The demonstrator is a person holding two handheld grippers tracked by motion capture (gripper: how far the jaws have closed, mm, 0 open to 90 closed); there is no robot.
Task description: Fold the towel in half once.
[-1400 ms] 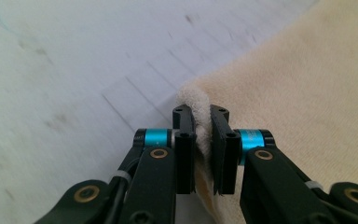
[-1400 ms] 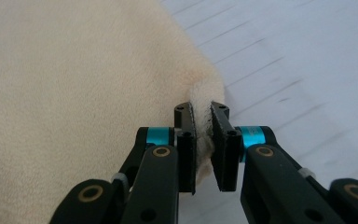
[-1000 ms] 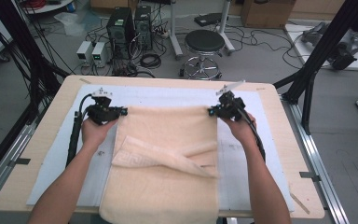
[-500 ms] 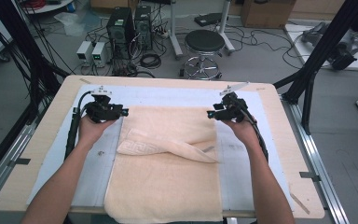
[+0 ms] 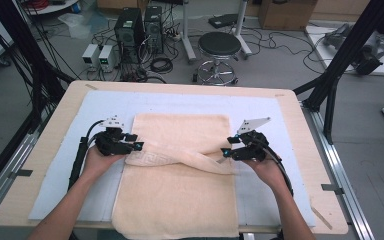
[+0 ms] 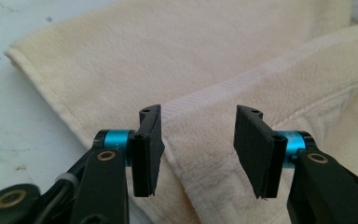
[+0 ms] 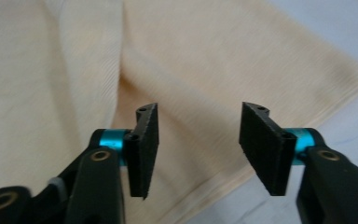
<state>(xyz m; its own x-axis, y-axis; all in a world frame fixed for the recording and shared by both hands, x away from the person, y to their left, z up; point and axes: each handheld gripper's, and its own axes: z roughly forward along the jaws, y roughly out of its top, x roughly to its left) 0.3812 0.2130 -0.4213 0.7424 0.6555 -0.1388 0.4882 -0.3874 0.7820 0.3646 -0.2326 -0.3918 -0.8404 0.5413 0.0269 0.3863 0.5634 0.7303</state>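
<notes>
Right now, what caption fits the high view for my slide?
Both claws, left and right, open at the edges of a half-folded beige towel on the white mat.

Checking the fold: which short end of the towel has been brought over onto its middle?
The far end of the towel: its patterned border now lies across the middle between both grippers, while the near end hangs off the table's front edge.

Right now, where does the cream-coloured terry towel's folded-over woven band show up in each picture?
High view: the cream terry towel's folded-over woven band crosses the table's middle, between both tools.
Left gripper view: it runs diagonally just beyond the open black jaws.
Right gripper view: the fold runs upper left, above the left jaw.
Shared landmark: the pale blue mat beside the towel.
</notes>
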